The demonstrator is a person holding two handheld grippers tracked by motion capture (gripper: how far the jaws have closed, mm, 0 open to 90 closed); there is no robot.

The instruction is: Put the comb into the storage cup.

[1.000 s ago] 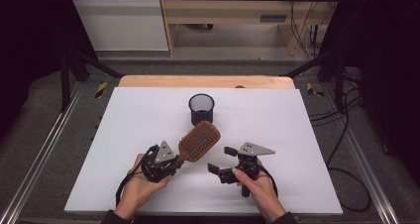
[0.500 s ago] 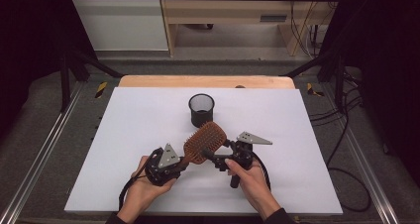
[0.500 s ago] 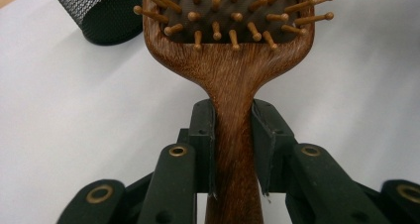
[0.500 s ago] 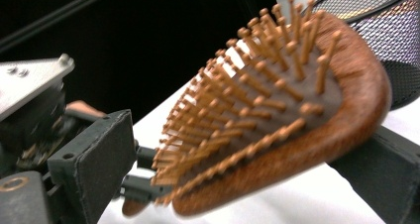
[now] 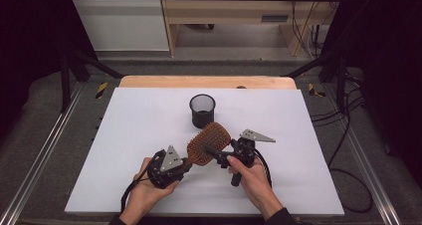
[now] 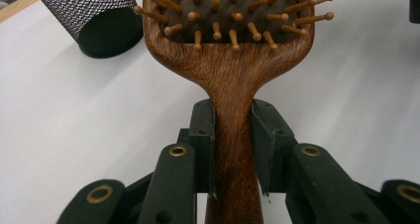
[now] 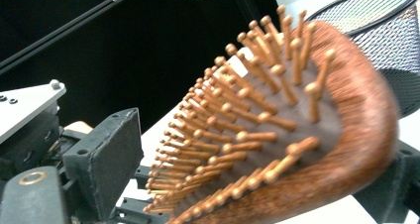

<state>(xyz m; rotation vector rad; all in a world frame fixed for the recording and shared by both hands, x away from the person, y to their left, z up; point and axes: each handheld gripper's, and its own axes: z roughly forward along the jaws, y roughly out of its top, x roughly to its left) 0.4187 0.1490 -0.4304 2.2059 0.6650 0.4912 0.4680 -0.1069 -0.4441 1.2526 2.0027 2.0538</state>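
Wooden paddle hairbrush [image 5: 208, 143], bristles up, handle clamped, near mesh cup [image 5: 202, 110]

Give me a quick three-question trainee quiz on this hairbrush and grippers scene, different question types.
1. True or false: the left gripper is shut on the handle of the wooden hairbrush.
2. Multiple choice: the black mesh cup stands A) beyond the brush head, B) between the person's forearms, C) off the table.
3. Fill in: the right gripper's jaws sit either side of the brush's ____.

Key: 1 true; 2 A; 3 head.
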